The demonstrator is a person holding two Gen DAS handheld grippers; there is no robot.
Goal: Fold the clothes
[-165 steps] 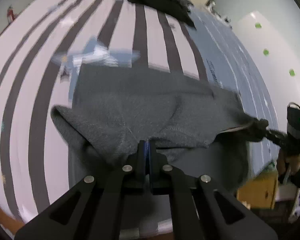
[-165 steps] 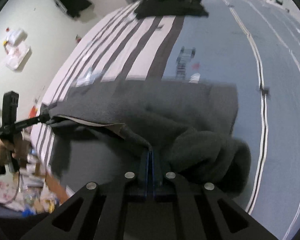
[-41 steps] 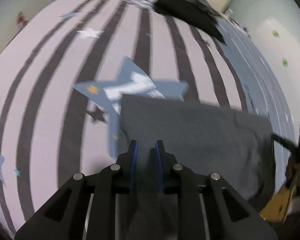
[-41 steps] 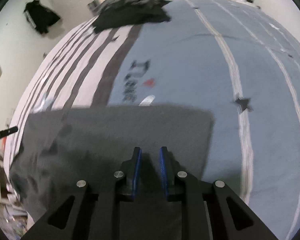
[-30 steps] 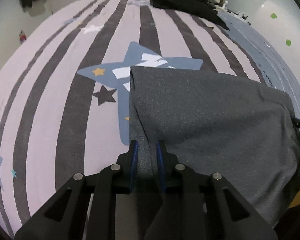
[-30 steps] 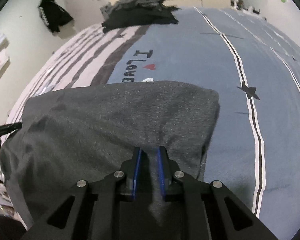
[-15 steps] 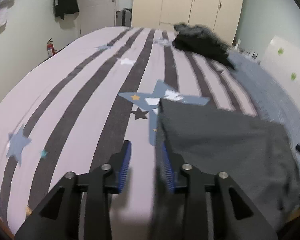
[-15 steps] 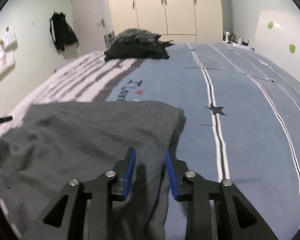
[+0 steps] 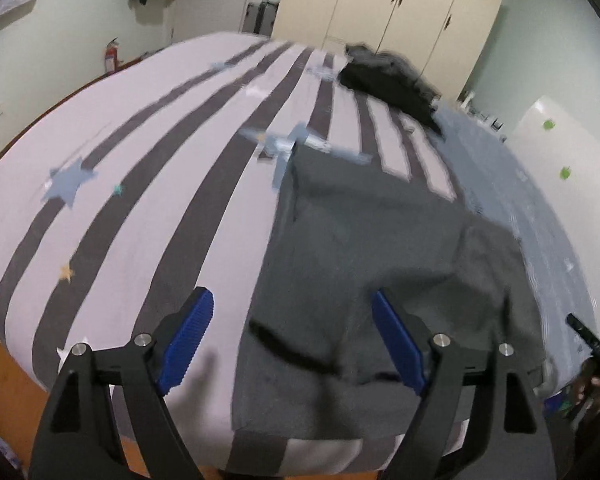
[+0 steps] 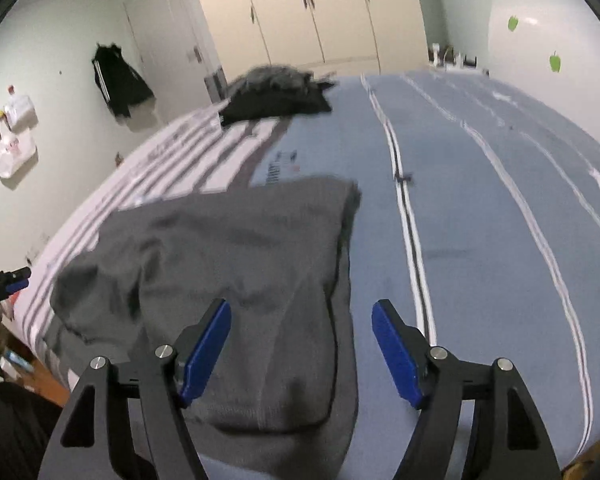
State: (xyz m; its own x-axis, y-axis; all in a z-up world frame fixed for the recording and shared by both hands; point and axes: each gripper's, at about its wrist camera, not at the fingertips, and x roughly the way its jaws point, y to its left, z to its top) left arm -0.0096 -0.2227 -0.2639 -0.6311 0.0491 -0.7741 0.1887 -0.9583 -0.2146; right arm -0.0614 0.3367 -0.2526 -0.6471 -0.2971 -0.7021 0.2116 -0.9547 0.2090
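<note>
Left hand-held gripper (image 9: 292, 344) opening above grey garment (image 9: 380, 248); left view alone shows fire extinguisher (image 9: 111, 55).

Bed (image 10: 500, 220) right side open; dark pile (image 10: 276, 100) far end.

I see a dark grey garment (image 9: 364, 240) lying on the bed cover (image 9: 140, 168), which is pale lilac with charcoal stripes and blue stars on my left side and dusty blue with thin white-and-black lines on my right. Both grippers are black with blue pads (image 10: 396, 352). The wardrobe (image 10: 308, 12) is cream.
</note>
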